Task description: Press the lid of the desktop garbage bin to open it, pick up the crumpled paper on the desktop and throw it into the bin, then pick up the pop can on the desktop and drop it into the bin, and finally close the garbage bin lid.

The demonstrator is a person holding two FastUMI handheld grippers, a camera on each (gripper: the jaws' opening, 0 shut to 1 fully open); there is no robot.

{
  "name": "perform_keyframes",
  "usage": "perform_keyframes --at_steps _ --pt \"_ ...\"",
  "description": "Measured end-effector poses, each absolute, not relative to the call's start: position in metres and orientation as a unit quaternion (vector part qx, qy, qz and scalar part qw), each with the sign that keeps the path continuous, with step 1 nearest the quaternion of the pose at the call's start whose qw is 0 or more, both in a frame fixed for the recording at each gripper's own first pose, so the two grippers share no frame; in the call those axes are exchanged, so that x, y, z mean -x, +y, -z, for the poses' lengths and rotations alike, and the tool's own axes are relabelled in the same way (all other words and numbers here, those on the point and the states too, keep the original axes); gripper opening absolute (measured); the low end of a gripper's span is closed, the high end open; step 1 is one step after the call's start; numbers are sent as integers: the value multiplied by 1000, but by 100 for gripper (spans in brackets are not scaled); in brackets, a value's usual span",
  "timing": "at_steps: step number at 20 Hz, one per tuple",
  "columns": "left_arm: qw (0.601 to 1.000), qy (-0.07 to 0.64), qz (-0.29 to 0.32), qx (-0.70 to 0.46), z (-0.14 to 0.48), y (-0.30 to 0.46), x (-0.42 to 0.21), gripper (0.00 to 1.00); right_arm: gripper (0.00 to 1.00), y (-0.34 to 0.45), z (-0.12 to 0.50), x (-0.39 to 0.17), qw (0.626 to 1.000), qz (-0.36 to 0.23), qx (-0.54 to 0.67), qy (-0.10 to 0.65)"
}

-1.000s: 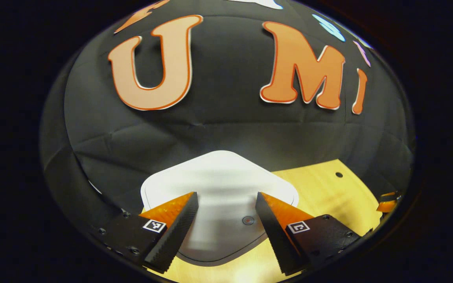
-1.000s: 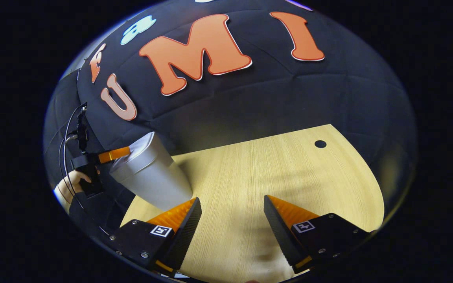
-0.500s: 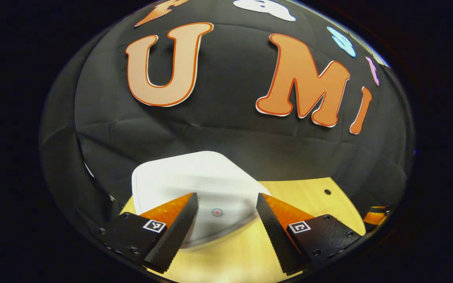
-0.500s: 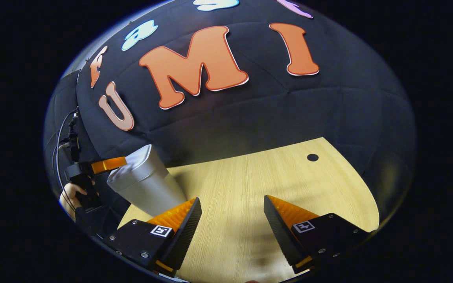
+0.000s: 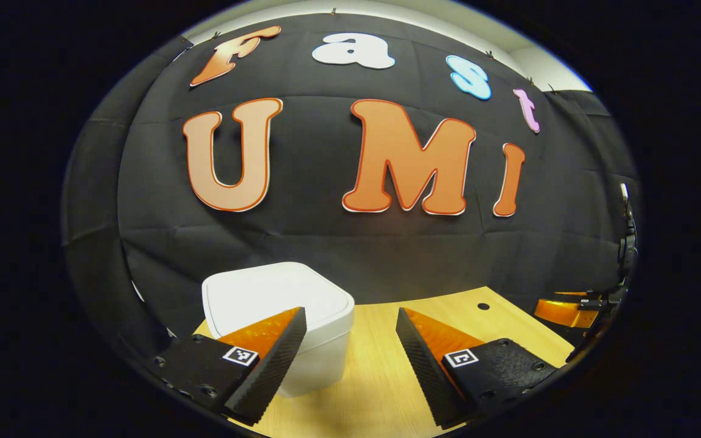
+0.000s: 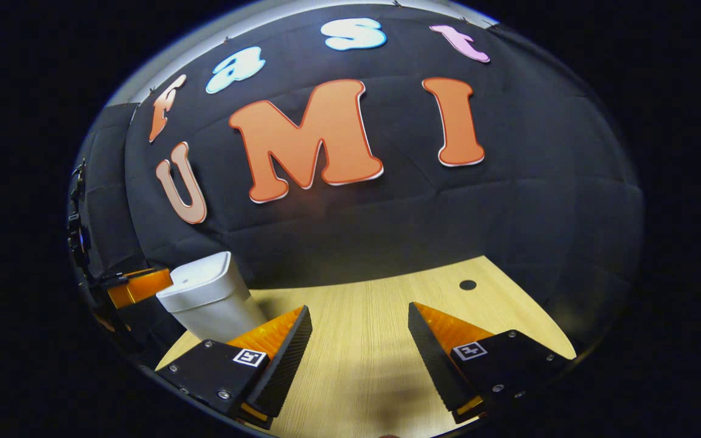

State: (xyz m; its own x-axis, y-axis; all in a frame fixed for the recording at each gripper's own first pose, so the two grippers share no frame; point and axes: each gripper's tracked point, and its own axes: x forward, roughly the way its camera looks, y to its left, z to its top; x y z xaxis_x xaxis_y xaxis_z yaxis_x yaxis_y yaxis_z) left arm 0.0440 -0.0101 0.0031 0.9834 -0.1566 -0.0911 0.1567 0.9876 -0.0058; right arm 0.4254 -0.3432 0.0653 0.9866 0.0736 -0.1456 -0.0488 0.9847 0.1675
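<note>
The white garbage bin, lid down, stands on the wooden desktop behind the left gripper's left finger; both it and the right gripper gape wide, empty.

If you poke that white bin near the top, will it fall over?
Maybe. The white plastic desktop bin is tall and narrows toward its base, so a high push could tip it. It looks light and might slide on the smooth wooden desk.
</note>
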Motion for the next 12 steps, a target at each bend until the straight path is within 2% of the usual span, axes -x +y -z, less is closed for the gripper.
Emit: perform_keyframes --at_steps 3,12 --pt "994 47 94 -7 2 -22 -32 94 95 -331 -75 -420 996 -36 -64 50" --pt "992 57 115 9 6 -24 -25 94 95 -310 -72 -402 996 -39 -59 54"
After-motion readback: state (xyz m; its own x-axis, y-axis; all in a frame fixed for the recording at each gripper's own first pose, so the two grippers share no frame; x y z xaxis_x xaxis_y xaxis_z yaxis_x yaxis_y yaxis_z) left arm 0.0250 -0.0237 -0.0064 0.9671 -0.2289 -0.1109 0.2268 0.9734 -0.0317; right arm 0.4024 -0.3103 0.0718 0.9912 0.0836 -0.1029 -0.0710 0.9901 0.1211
